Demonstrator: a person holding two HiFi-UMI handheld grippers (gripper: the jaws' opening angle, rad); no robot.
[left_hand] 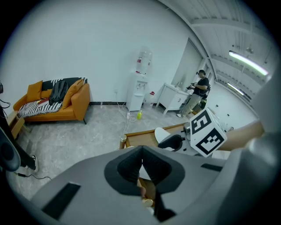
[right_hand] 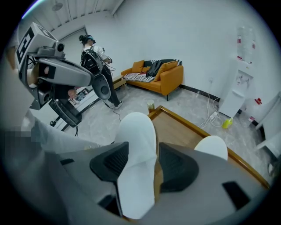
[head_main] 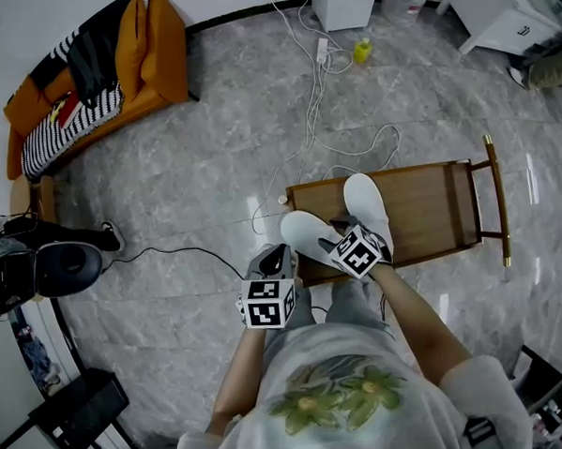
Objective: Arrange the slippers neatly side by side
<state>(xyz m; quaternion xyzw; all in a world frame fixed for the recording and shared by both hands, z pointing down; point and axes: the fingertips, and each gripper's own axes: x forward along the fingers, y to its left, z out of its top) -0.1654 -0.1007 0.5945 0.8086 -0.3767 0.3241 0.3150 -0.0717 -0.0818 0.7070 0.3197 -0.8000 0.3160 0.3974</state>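
Right tongs [right_hand: 144, 150] stand released, their dark ribbed pads [right_hand: 115, 161] spread wide on either side of the near white fabric slipper [right_hand: 136, 132]. Bare wood shows between the slipper and one pad, so I judge nothing is being squeezed. Left tongs [left_hand: 142, 160] are clenched on nothing, pads meeting at the tips. In the head view they hang at about seven o'clock of that slipper, which I take as parked out of the way while the right hand works. Straddling the slipper along its length makes sense to me: from there I can let it lie or nip it and swing it.

Both slippers lie on the brown wooden low table with a raised rim [head_main: 437, 213]. The second white fabric slipper [head_main: 369, 200] sits at about one o'clock of the near one, close beside it; whether they touch is hidden by the tongs. They look plain, soft and rounded at the toe. The near one's toe leans toward ten o'clock, the other's toward eleven, so I judge the pair not yet parallel.
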